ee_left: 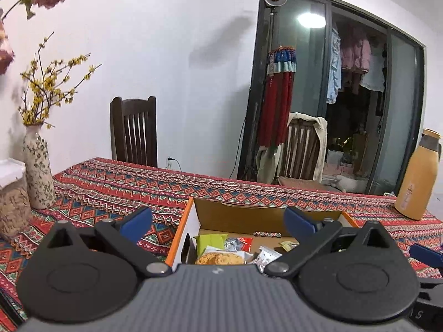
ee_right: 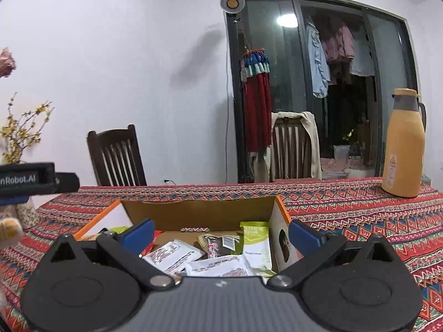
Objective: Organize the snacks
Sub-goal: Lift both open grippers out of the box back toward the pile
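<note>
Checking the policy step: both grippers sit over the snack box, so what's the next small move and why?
Probably lower the right gripper onto the green packet in the box. Both grippers are open and empty; the left gripper hovers over the box too, and that packet stands clear at the right wall.

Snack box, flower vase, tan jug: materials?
Box: cardboard, matte brown inside with raw edges, orange-and-white print outside. Vase: probably glazed ceramic, faint sheen, leaf pattern. Jug: looks like matte painted metal or plastic, grey collar; can't tell which.
</note>
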Available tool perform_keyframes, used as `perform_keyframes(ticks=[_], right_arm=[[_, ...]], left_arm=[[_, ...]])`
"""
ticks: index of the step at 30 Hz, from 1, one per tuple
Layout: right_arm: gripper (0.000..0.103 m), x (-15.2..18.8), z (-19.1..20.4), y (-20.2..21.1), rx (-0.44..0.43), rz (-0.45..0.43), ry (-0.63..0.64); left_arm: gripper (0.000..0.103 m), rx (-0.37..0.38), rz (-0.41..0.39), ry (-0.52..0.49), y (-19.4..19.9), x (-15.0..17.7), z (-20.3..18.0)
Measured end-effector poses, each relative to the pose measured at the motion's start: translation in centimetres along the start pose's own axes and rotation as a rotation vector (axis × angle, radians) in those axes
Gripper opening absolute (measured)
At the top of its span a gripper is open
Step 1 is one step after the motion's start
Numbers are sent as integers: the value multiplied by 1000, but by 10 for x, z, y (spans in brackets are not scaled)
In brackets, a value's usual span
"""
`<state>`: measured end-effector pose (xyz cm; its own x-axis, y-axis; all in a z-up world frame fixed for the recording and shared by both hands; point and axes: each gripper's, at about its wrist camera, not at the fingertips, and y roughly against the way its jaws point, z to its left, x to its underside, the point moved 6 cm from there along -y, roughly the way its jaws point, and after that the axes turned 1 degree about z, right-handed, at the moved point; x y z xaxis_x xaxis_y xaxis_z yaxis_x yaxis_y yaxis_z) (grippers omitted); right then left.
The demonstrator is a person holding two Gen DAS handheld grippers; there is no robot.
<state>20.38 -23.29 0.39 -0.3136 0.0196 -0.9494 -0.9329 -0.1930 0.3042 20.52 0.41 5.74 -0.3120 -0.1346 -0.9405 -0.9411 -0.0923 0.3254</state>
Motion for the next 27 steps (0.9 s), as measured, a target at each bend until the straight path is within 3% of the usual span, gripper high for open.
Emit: perform_keyframes(ticks=[10, 27], right_arm=[[103, 27, 1, 41, -16, 39, 49], [103, 93, -31, 87, 0, 162, 14]], left_arm=[[103, 5, 87, -46, 23, 24, -2], [103, -4, 355, -115, 47, 112, -11]])
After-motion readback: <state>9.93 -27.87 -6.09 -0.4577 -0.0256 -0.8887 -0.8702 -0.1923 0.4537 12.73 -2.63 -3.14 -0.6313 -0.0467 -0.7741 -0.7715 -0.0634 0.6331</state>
